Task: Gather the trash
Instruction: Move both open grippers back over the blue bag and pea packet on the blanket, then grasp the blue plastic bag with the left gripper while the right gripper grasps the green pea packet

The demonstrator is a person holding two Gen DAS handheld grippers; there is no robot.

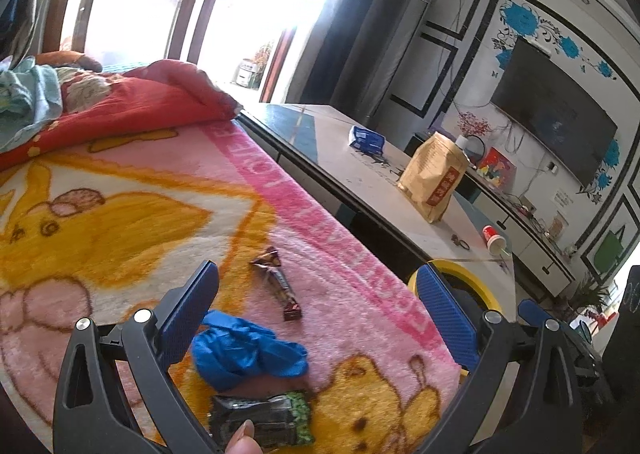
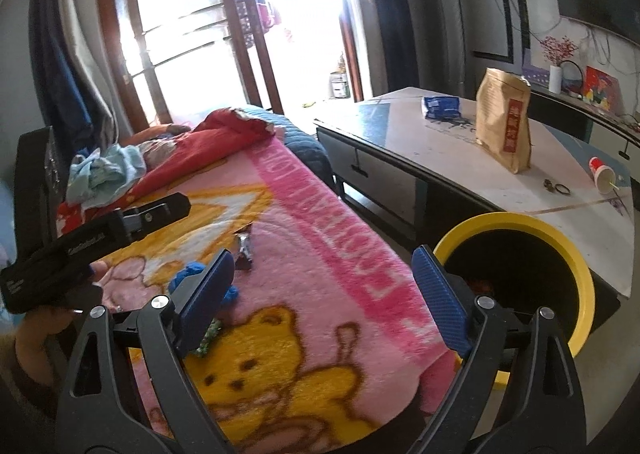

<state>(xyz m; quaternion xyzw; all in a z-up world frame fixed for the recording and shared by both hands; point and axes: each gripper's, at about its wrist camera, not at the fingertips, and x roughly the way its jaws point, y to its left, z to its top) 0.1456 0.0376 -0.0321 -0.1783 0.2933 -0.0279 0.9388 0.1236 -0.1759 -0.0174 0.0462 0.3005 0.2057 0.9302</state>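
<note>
On the pink cartoon blanket (image 1: 120,213) lie a brown candy wrapper (image 1: 277,282), a crumpled blue glove (image 1: 248,354) and a dark wrapper with a green end (image 1: 260,420). My left gripper (image 1: 316,310) hovers over them, open, its pads touching nothing. A fingertip (image 1: 244,440) shows at the bottom edge by the dark wrapper. My right gripper (image 2: 324,290) is open and empty over the blanket's near corner. The candy wrapper (image 2: 244,250) and glove (image 2: 188,274) lie just left of its left finger. A yellow-rimmed bin (image 2: 516,221) stands to its right.
A low table (image 2: 460,173) beyond the bed carries a brown paper bag (image 2: 506,125), a blue packet (image 2: 440,106), a tipped red paper cup (image 2: 600,173) and small rings. A red quilt (image 1: 140,105) and clothes are heaped at the blanket's far end. A hand holds the left gripper's body (image 2: 100,238).
</note>
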